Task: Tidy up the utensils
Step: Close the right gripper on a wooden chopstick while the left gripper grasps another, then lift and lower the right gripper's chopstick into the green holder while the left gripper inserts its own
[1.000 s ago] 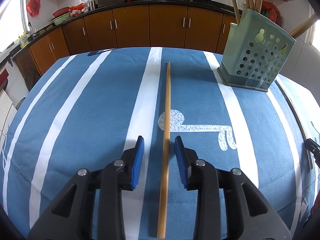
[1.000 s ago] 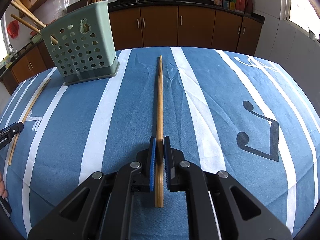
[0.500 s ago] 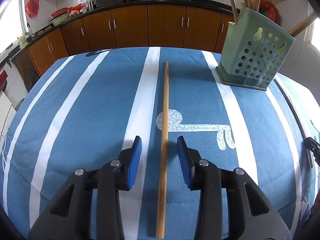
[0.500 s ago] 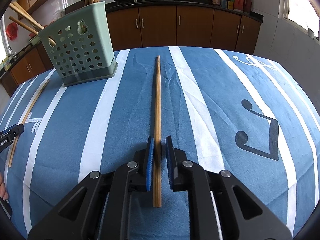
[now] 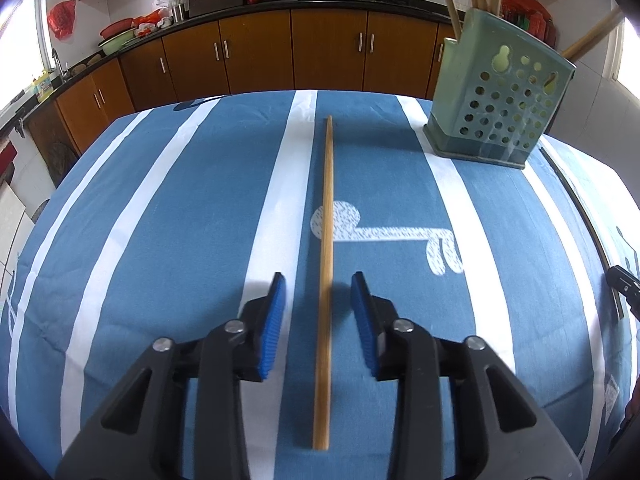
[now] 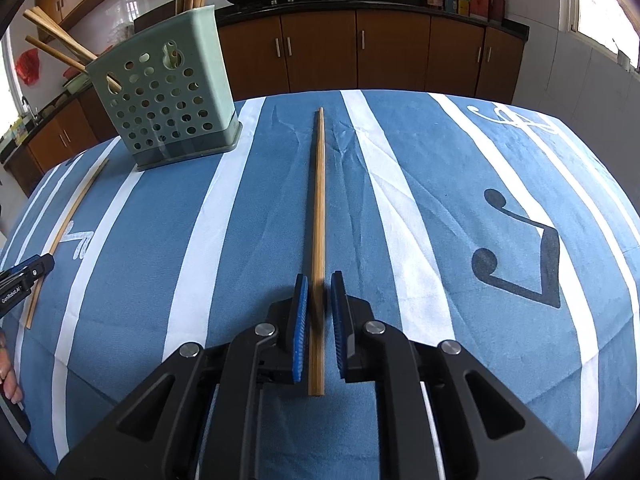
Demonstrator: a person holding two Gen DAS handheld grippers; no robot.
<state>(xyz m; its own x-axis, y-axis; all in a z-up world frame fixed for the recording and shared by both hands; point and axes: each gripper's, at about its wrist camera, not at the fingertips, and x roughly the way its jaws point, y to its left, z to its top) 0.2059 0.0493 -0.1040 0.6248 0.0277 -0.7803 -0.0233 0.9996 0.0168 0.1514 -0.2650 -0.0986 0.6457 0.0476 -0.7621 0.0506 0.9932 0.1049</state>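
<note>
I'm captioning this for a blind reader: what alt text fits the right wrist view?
The right gripper has its blue jaws nearly shut around a wooden chopstick on a blue-and-white striped tablecloth. A green perforated holder with chopsticks stands far left.

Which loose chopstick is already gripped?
The chopstick in the right hand-held gripper, pads closed against it. The other chopstick lies untouched between the left hand-held gripper's jaws, which have just been closing.

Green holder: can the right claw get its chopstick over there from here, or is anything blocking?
Probably yes. The right claw is closed around a chopstick, and only bare tablecloth lies between it and the green holder. Chopsticks already stand inside, but its top looks open.
</note>
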